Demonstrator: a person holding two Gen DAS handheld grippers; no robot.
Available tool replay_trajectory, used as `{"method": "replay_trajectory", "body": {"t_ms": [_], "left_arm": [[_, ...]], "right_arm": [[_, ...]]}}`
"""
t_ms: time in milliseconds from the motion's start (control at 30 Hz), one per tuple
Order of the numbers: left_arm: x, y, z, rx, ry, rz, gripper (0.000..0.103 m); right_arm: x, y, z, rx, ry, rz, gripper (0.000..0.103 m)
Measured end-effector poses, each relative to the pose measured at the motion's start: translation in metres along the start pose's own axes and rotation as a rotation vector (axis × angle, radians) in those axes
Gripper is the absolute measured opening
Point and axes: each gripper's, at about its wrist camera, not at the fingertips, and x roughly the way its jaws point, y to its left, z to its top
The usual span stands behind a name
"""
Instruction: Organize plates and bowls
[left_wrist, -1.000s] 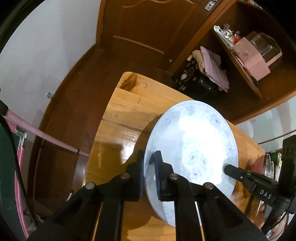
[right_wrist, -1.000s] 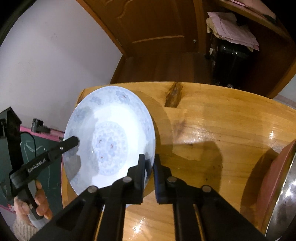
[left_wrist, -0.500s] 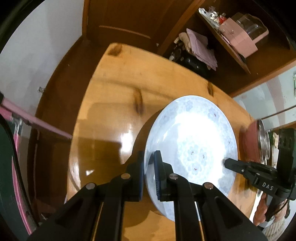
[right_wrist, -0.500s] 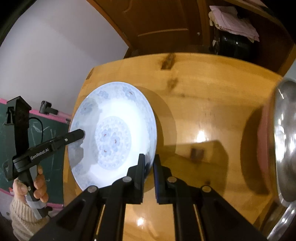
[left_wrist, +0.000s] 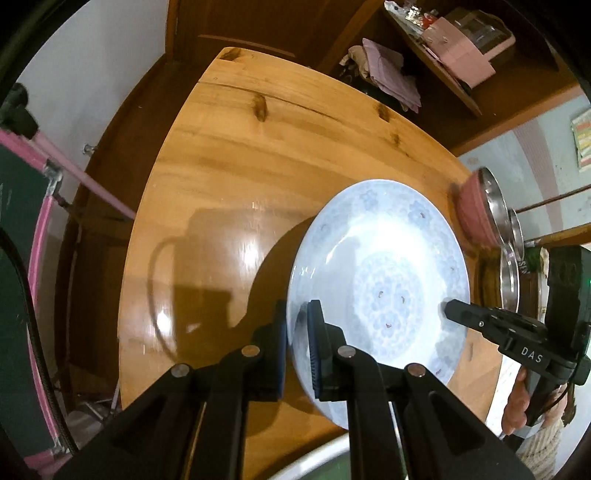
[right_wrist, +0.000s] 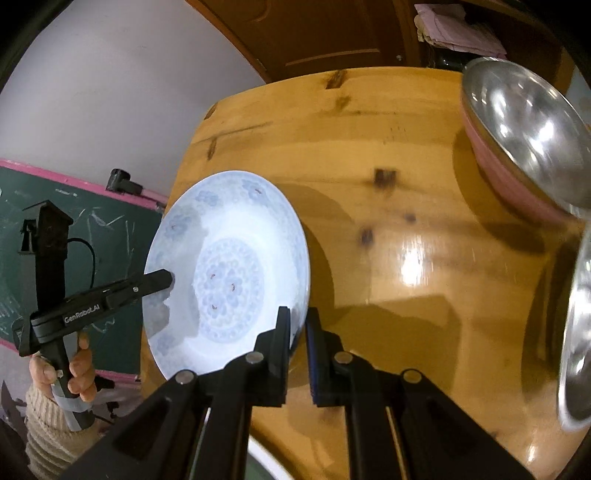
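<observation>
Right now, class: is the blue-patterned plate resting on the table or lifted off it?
Lifted. The plate is clamped at opposite rims by both hand-held grippers, casting a shadow on the table beneath.

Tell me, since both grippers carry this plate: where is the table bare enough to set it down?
Bare wood table spreads from the plate toward the door-side edge. Crowded at the pink bowl and steel bowls.

Right gripper (right_wrist: 297, 325) clamps the near rim of the blue-patterned plate (right_wrist: 229, 280); left gripper (right_wrist: 162, 280) grips its opposite rim, above the wooden table (right_wrist: 406, 258).
</observation>
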Motion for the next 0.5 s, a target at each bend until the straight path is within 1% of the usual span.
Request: {"method": "replay_trajectory", "body": {"t_ms": [33,133,267,367,500], "left_arm": [[-0.004,-0.003,-0.004,-0.001,-0.002,0.001,0.008],[-0.021,-0.006,-0.029,-0.01,-0.004,-0.007,0.008],[-0.046,-0.013,-0.071,-0.002,-0.022,-0.014,0.008],[-0.059,-0.018,-0.099,0.013,-0.031,-0.018,0.008],[-0.071,-0.015,-0.14,0.02,-0.031,-0.028,0.008]], "right_arm": [[-0.004,0.001,-0.007,0.002,-0.001,0.004,0.008],[-0.016,0.009,-0.033,0.0,-0.004,0.009,0.008],[-0.035,0.016,-0.07,-0.002,-0.016,0.02,0.008],[-0.045,0.02,-0.099,-0.003,-0.021,0.027,0.008],[-0.053,0.021,-0.136,0.008,-0.023,0.054,0.008]]}}
